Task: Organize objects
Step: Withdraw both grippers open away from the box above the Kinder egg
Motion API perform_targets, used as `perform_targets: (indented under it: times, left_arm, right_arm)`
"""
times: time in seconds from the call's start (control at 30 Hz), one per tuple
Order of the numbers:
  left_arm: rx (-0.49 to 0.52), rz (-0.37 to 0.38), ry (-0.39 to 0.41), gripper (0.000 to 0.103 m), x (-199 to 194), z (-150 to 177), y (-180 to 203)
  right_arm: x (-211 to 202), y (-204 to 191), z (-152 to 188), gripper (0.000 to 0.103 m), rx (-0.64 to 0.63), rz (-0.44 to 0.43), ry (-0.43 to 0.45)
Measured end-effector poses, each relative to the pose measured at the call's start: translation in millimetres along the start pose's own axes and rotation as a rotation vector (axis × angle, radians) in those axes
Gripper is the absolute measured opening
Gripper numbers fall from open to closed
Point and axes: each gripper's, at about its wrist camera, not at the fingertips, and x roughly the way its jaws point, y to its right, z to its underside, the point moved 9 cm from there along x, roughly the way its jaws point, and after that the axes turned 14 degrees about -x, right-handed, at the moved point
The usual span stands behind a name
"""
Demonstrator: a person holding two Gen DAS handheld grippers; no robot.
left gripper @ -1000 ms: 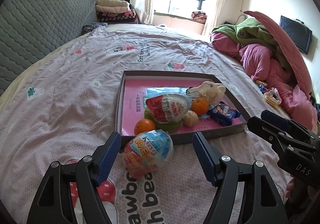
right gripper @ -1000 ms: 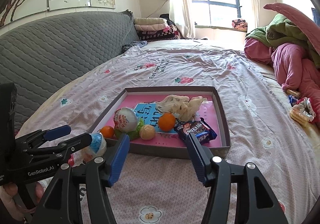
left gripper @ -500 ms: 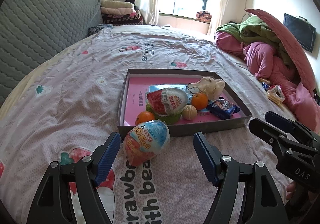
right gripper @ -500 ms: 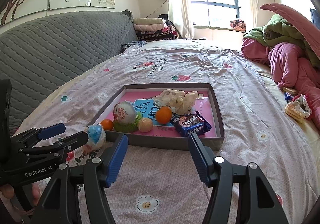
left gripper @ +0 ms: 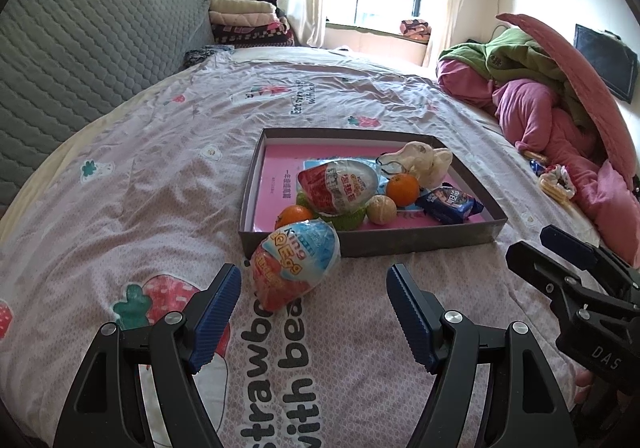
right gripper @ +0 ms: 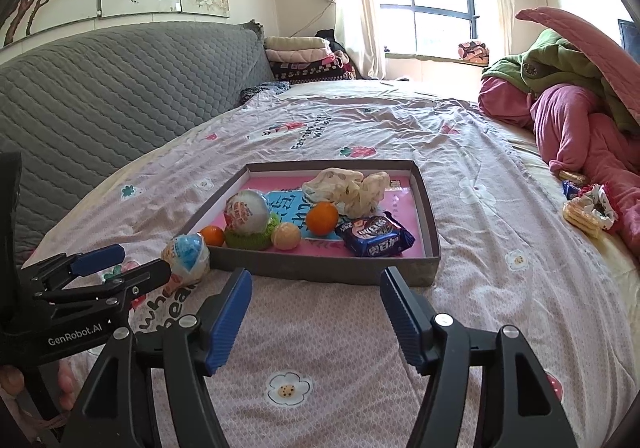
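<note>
A blue-and-pink Kinder egg (left gripper: 296,262) (right gripper: 187,254) lies on the bedsheet against the near left corner of a grey tray (left gripper: 400,242) (right gripper: 320,268). My left gripper (left gripper: 313,276) (right gripper: 140,260) is open, its tips just short of the egg and touching nothing. The tray holds a red-wrapped egg (left gripper: 338,186) on a green pad, two oranges (left gripper: 402,189), a peeled tangerine (left gripper: 381,209), a blue snack packet (left gripper: 448,204) and a cream cloth toy (left gripper: 424,164). My right gripper (right gripper: 316,275) (left gripper: 532,242) hovers before the tray's front wall, jaws opening with nothing between them.
A heap of pink and green bedding (right gripper: 568,108) fills the right side of the bed. Loose snacks (right gripper: 584,208) lie beside it. A grey quilted headboard (right gripper: 120,96) runs along the left, with folded blankets (right gripper: 304,60) at its far end.
Both grippers have drawn back a little from the tray. The egg, earlier between the left fingertips, now lies just ahead of them. The right jaws stand wider apart.
</note>
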Motion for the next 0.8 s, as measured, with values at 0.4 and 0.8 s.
perform_targets:
  times: [0.4,0.8]
  left_arm:
    - [0.018,-0.051,-0.009,0.076,10.4,20.5,2.0]
    - [0.027,-0.075,-0.041,0.076,27.0,35.6,-0.1]
  right_arm:
    - [6.5,4.2,22.0,0.07,0.01,0.008,-0.017]
    - [19.0,8.0,37.5,0.07,0.019,0.011,-0.05]
